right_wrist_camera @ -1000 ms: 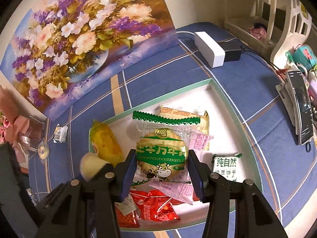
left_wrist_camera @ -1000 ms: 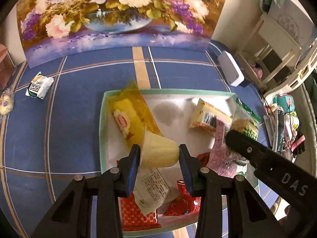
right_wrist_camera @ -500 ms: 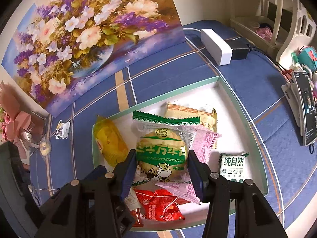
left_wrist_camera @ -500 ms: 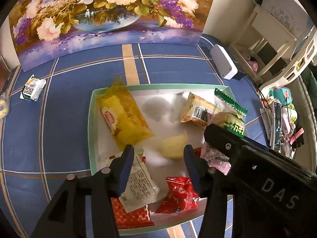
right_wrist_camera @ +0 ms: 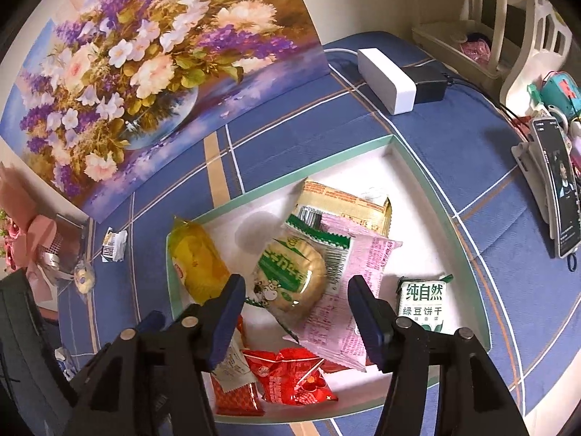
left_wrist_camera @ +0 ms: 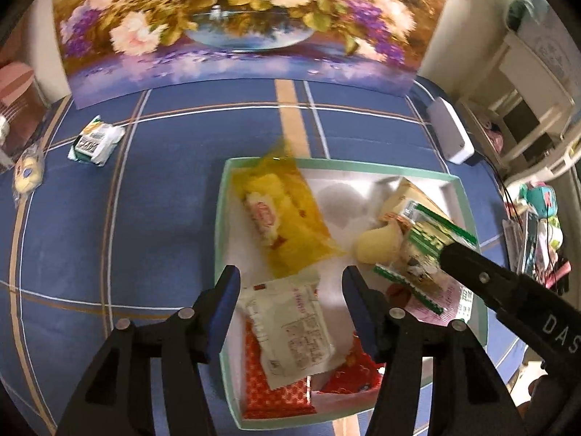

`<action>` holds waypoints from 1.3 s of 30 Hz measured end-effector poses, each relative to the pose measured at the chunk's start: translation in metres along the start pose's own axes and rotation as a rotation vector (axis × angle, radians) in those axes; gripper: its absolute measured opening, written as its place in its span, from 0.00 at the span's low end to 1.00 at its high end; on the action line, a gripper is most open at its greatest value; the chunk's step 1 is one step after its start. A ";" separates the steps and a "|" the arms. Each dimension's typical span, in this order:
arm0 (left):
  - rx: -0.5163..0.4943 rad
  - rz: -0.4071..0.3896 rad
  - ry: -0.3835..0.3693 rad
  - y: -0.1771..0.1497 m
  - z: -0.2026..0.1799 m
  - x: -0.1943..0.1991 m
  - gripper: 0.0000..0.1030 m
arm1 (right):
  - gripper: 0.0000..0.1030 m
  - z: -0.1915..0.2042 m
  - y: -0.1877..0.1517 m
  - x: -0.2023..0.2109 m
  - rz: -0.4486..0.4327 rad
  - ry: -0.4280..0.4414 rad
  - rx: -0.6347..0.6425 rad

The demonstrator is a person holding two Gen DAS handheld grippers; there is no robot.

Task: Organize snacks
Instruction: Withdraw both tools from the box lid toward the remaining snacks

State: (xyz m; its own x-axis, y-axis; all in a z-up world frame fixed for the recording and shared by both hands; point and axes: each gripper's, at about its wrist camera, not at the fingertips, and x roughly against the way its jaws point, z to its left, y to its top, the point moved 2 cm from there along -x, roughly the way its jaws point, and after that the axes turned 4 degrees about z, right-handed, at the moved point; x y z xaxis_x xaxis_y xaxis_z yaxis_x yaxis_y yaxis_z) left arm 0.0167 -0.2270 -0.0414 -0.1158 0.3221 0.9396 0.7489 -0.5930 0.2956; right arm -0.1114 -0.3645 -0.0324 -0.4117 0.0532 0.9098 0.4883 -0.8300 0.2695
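Released cup (left_wrist_camera: 377, 243) beyond opening left fingers (left_wrist_camera: 227, 299), in tray (left_wrist_camera: 363, 167)

Right wrist view. The right tongs (right_wrist_camera: 294, 309) hung over the green-rimmed tray (right_wrist_camera: 417, 167), jaws opening, pads clear of the round green-labelled cake (right_wrist_camera: 290, 276) lying between them. At 9 o'clock of it lay a yellow packet (right_wrist_camera: 198, 261); at 3 o'clock, a green biscuit pack (right_wrist_camera: 423, 303); at 6 o'clock, red packets (right_wrist_camera: 294, 374).
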 end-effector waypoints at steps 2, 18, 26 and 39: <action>0.041 -0.004 0.010 0.003 0.011 0.000 0.59 | 0.64 0.000 -0.001 -0.001 0.007 -0.011 0.004; 0.260 -0.111 0.175 0.005 0.100 0.019 0.88 | 0.82 0.028 -0.003 0.003 0.002 -0.066 0.117; 0.304 -0.166 0.241 0.003 0.121 0.035 1.00 | 1.00 0.043 -0.003 0.010 -0.034 -0.043 0.153; 0.314 -0.177 0.214 0.004 0.128 0.043 1.00 | 1.00 0.046 -0.004 0.007 -0.025 -0.066 0.168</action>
State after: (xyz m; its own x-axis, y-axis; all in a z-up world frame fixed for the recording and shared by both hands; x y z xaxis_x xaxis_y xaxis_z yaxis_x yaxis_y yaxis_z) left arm 0.0982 -0.1214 -0.0219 -0.3682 0.2189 0.9036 0.8641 -0.2783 0.4195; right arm -0.0806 -0.3349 -0.0125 -0.3765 0.1139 0.9194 0.6027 -0.7235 0.3365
